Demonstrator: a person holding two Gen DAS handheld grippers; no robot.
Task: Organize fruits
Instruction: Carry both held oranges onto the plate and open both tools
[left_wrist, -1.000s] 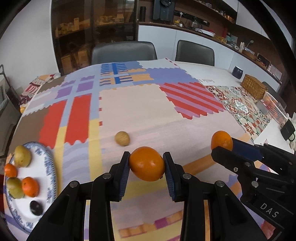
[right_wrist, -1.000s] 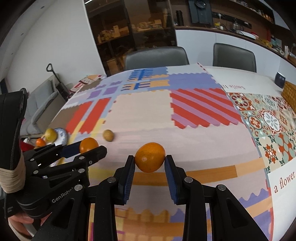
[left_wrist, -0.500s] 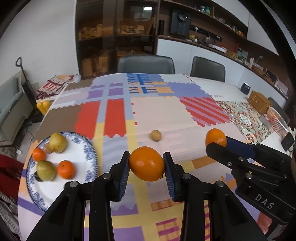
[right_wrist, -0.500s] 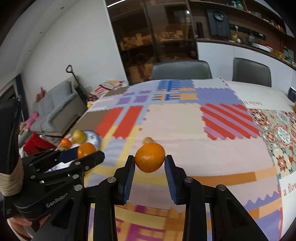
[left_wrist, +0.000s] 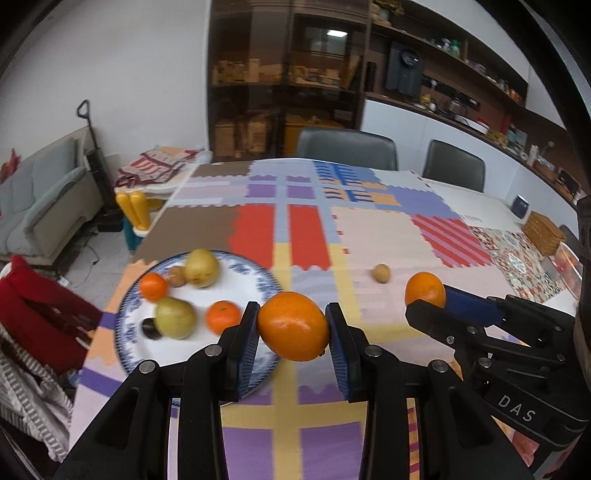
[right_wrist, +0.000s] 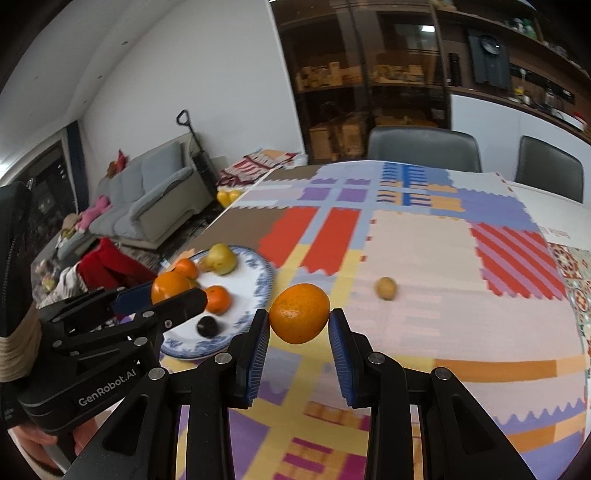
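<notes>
Left gripper (left_wrist: 291, 326) clenches an orange (left_wrist: 293, 325), right gripper (right_wrist: 298, 325) another orange (right_wrist: 300, 312); only the right view shows the sofa (right_wrist: 147, 199) fully

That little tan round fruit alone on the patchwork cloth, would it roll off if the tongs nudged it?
Probably: the small tan round fruit is nearly ball-shaped, lying free on the flat patchwork tablecloth, with nothing beside it to stop it. It looks light, so even a slight push might move it.

Home: sofa (right_wrist: 147, 195), dining table (right_wrist: 424, 258)
</notes>
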